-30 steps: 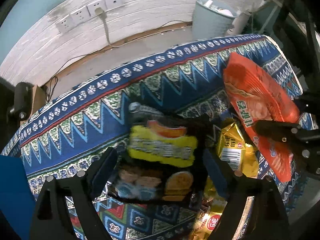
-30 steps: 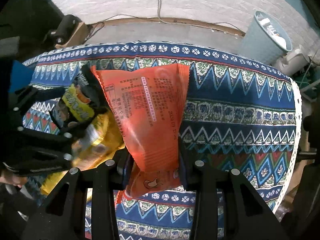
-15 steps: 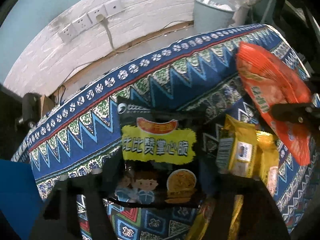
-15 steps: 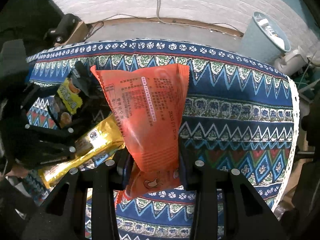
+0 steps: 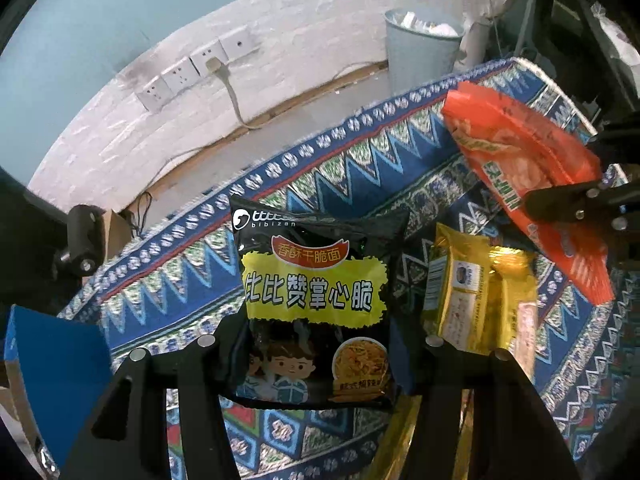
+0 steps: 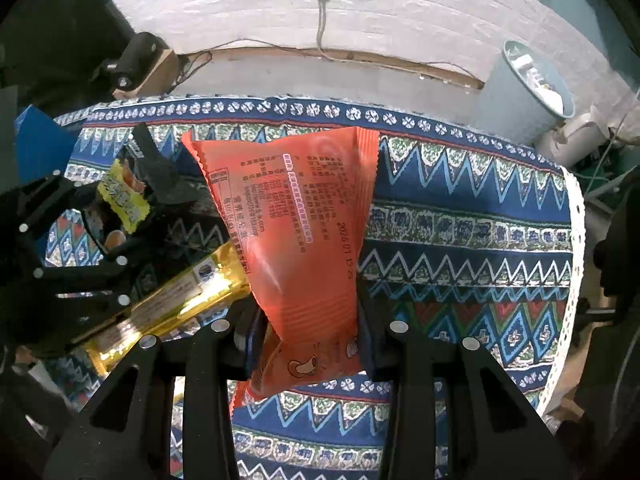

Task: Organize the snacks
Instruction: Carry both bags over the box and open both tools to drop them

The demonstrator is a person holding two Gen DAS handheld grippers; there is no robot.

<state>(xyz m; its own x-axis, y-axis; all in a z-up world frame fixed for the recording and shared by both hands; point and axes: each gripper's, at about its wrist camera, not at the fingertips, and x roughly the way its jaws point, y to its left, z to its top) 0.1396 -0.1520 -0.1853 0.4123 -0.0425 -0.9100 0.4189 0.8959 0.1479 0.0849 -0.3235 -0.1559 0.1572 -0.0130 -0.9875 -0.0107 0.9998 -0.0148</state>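
Snacks in both grippers right now. Left wrist view first: the left gripper (image 5: 320, 360) is clamped on the bottom of a black crispy-noodle packet (image 5: 316, 304) with a yellow label, and the packet is held upright above the patterned tablecloth (image 5: 192, 280). Just to its right a gold snack pack (image 5: 476, 296) lies on the cloth, partly hidden behind the gripper's finger. Further right, toward the table's far right corner, the orange snack bag (image 5: 520, 164) hangs in the air, pinched low down by the other gripper. Behind the table – white brick wall with a row of wall sockets (image 5: 196, 68) and a grey waste bin (image 5: 420, 52) on the floor. A blue box (image 5: 56, 368) sits at the left edge of the table.

Right wrist view: the right gripper (image 6: 306, 344) is squeezed shut on the lower part of the orange snack bag (image 6: 296, 240), printed back side facing the camera, bag standing up off the cloth. Over on the left you can see the left gripper (image 6: 100, 240) with the noodle packet – only its yellow label and black top edge show. The gold snack pack (image 6: 184, 292) lies flat between the two grippers, near the table's left side. The right half of the tablecloth (image 6: 460, 220) stretches out to its white lace edge.
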